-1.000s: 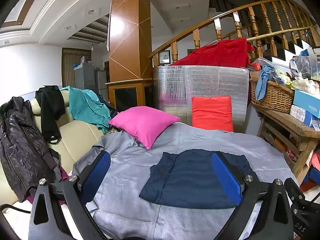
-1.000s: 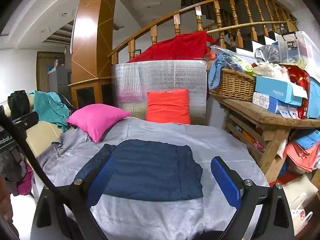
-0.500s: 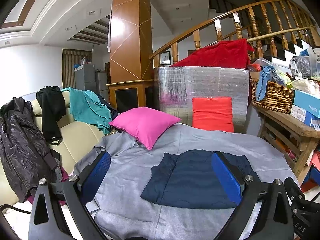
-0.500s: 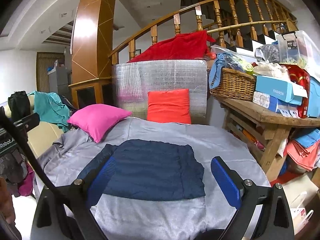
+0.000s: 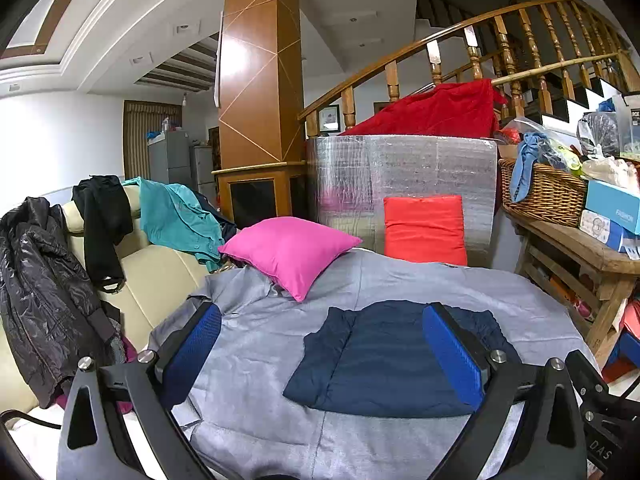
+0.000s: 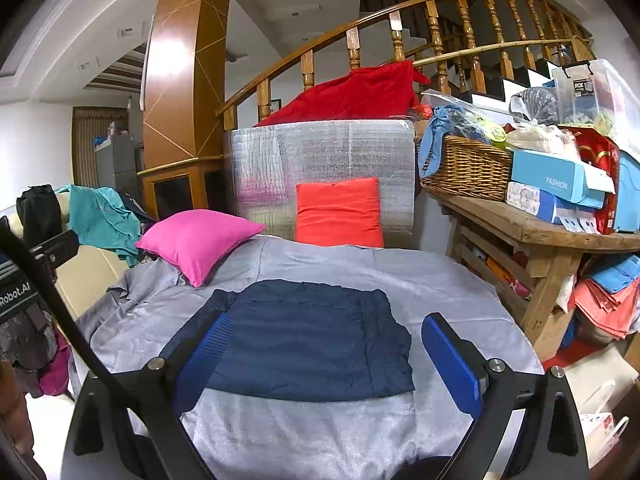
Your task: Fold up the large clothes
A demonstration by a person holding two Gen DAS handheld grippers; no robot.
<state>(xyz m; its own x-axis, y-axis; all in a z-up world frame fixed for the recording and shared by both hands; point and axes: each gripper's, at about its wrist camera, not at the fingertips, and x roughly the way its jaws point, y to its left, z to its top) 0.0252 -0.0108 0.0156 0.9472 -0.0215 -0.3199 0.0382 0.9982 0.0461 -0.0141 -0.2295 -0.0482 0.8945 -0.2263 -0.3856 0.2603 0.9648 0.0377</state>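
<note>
A navy blue garment [image 5: 384,356] [image 6: 308,340] lies folded into a flat rectangle on the grey cloth-covered surface [image 5: 280,320] [image 6: 420,276]. My left gripper [image 5: 320,352] hangs open above the surface's near edge, nothing between its blue pads; the garment sits ahead and toward its right finger. My right gripper [image 6: 328,360] is also open and empty, held back from the garment, which lies centred ahead of its fingers. Neither gripper touches the cloth.
A pink pillow [image 5: 288,252] and an orange cushion [image 5: 424,226] rest at the back of the surface against a silver-wrapped block [image 6: 320,168]. A cream sofa [image 5: 152,276] draped with jackets stands left. A wooden table [image 6: 540,236] with basket and boxes stands right.
Both grippers have drawn back slightly from the folded garment and stay open. The garment has not moved.
</note>
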